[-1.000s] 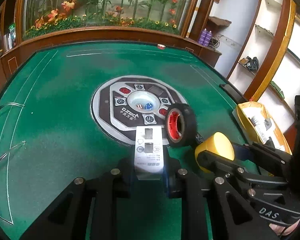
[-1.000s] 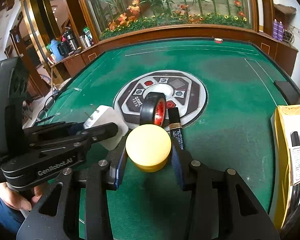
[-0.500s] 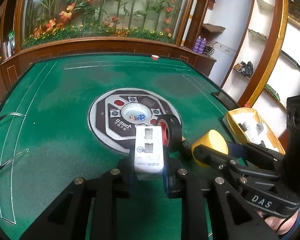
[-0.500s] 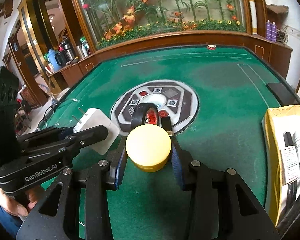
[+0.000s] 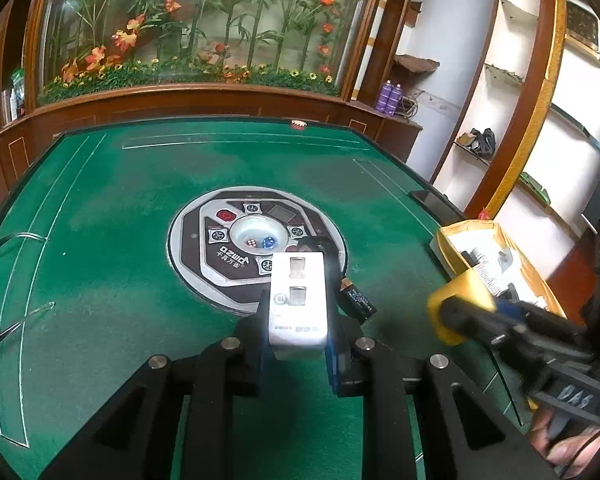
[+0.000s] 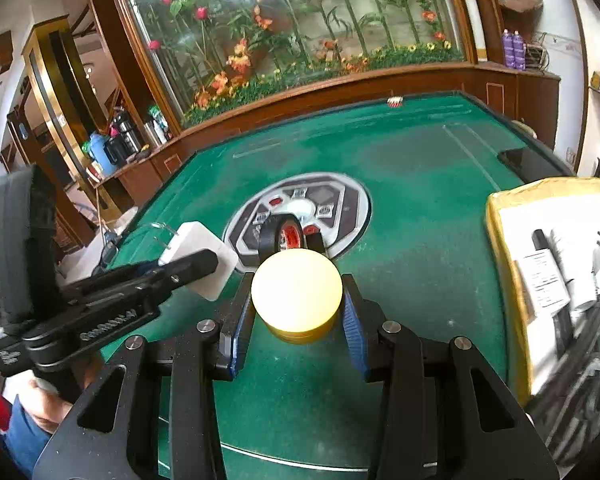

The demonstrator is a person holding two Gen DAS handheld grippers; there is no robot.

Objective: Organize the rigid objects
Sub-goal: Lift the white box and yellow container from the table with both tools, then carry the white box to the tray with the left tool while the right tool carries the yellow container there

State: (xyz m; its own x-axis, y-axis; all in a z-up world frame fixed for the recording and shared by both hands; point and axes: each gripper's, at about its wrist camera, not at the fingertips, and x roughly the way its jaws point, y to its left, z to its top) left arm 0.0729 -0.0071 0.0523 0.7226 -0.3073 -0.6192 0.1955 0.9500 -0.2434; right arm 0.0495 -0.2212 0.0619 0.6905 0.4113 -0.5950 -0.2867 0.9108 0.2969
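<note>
My left gripper [image 5: 298, 336] is shut on a white plug adapter [image 5: 298, 300], prongs pointing away, held above the green felt table [image 5: 120, 240]. In the right wrist view the same adapter [image 6: 204, 248] sits in that left gripper [image 6: 190, 264] at the left. My right gripper [image 6: 296, 304] is shut on a round yellow tin [image 6: 296, 292], also held off the felt; in the left wrist view the tin [image 5: 444, 316] is at the right. A black tape roll [image 6: 284, 234] with a red core stands on edge on the table's centre panel. A small black battery [image 5: 356, 300] lies beside it.
A yellow open box [image 6: 500, 248] with papers and a black pen lies at the table's right edge. The centre panel [image 5: 236, 248] has a dice dome. A person's hand [image 5: 568, 444] holds the right gripper's grip. Wooden rail and planter stand behind the table.
The right gripper has carried the yellow tin up and to the right, away from the tape roll and nearer the yellow box. The left gripper keeps the adapter, barely shifted.
</note>
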